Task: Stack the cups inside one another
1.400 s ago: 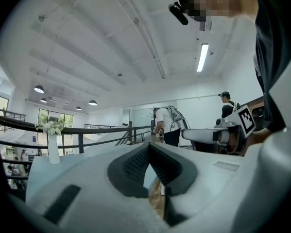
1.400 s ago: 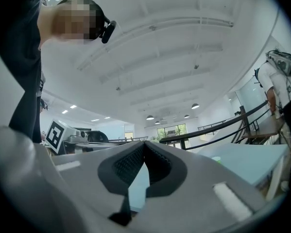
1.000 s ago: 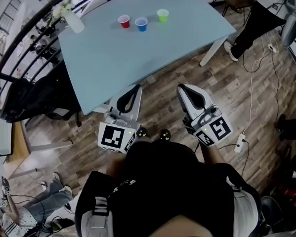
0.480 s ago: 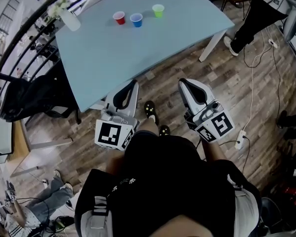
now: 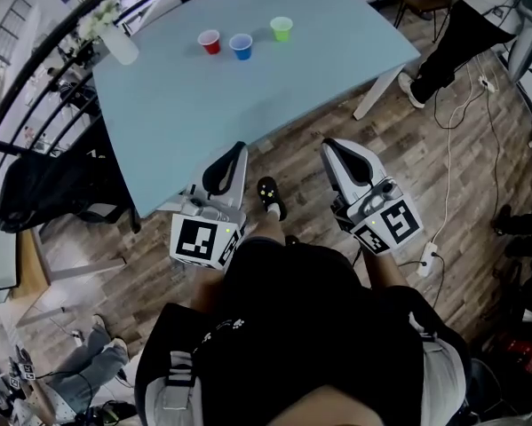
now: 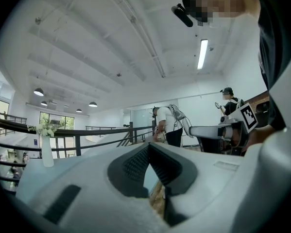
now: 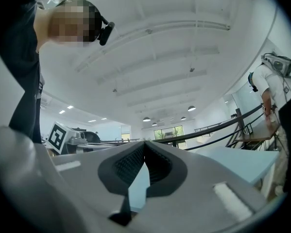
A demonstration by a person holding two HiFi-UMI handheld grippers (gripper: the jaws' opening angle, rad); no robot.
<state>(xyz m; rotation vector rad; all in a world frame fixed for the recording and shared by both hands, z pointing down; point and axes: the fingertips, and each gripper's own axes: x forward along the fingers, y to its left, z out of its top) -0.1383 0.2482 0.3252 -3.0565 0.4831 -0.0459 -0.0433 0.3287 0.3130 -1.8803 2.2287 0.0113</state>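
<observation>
Pale-blue worktop (image 5: 248,105): red plastic cup (image 5: 210,42), blue plastic cup (image 5: 241,47), green plastic cup (image 5: 281,29), unstacked.
I hold left gripper (image 5: 239,152) and right gripper (image 5: 330,149) short of them, fingers closed, empty.

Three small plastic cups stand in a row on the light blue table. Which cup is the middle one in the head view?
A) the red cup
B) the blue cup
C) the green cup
B: the small blue plastic cup stands between the small red plastic cup and the small green plastic cup on the light blue table.
</observation>
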